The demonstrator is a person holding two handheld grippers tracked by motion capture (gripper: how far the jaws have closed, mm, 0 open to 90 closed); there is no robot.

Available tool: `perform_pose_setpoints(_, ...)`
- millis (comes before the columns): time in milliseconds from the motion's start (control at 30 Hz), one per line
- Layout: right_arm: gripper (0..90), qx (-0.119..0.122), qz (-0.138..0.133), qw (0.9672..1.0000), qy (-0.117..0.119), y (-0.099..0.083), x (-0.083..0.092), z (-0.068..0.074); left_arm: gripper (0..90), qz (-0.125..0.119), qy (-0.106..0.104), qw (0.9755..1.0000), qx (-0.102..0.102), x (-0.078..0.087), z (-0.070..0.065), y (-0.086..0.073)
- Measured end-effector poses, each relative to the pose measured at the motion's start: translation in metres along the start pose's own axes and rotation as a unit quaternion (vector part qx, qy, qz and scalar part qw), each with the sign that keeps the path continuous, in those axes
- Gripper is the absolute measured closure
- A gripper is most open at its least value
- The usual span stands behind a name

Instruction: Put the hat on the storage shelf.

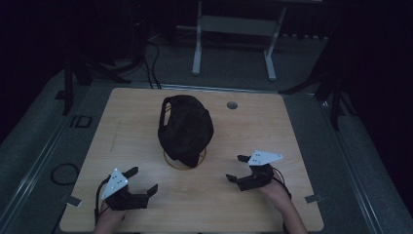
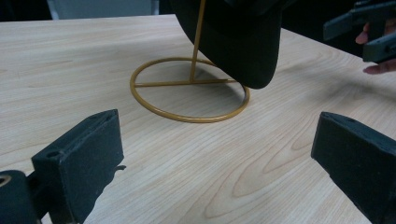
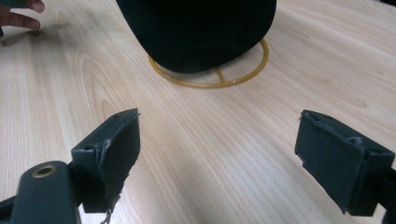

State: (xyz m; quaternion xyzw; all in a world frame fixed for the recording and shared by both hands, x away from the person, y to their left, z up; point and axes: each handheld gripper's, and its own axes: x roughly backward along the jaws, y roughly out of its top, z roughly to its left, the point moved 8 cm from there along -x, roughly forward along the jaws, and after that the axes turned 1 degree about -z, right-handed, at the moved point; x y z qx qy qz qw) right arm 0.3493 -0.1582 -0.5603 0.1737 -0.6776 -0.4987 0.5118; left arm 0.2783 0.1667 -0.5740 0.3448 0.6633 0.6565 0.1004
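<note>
Flanking a black cap [image 1: 185, 127] on its gold wire stand [image 1: 184, 164], two hand-held grippers wait near the front edge of the worktop [image 1: 272, 122], each with its fingers spread wide and empty. At the front left corner, the left gripper [image 1: 140, 182] sits low over the wood, its fingers [image 2: 79, 165] aimed forward and to the right at the stand's ring base; from there the cap lies ahead and rightward, well apart from the pads. At the centre of the worktop the cap hangs on the stand's upright rod, its long axis running from the back edge toward the front, its front end drooping over the ring and stopping short of the wood. To the right, the right gripper [image 1: 239, 169] hovers nearer the cap than its partner does, fingers [image 3: 109, 156] pointed left and slightly back toward the cap's lower edge, with bare wood between. By the look of it, the right hand has the shorter reach to the cap's drooping end, while the left would have to cross more open worktop. Room is generous on every side: nothing else lies on the surface but a small round port [image 1: 232, 105] near the back edge, and both front corners are free for drawing the cap off toward the person
</note>
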Motion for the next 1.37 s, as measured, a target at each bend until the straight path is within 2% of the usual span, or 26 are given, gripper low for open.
perform_pose_setpoints(167,13.9,-0.002,0.005,1.0000,-0.005,-0.009,0.003,-0.001,2.7,0.003,-0.001,1.0000,-0.001,-0.001,0.000,-0.001)
perform_pose_setpoints(400,13.9,-0.017,0.021,0.9996,-0.010,-0.029,0.009,-0.003,2.7,0.006,-0.002,1.0000,-0.003,-0.001,-0.001,-0.002)
perform_pose_setpoints(800,13.9,-0.015,0.036,0.9989,-0.026,-0.049,0.023,-0.003,2.7,0.008,-0.005,1.0000,-0.003,-0.002,-0.001,-0.003)
perform_pose_setpoints(1133,13.9,-0.035,0.024,0.9984,-0.038,-0.062,0.036,-0.011,2.7,0.010,-0.008,0.9999,-0.003,-0.003,-0.004,-0.005)
perform_pose_setpoints(1367,13.9,-0.036,0.021,0.9983,-0.041,-0.064,0.036,-0.013,2.7,0.013,-0.014,0.9998,-0.004,-0.004,-0.006,-0.006)
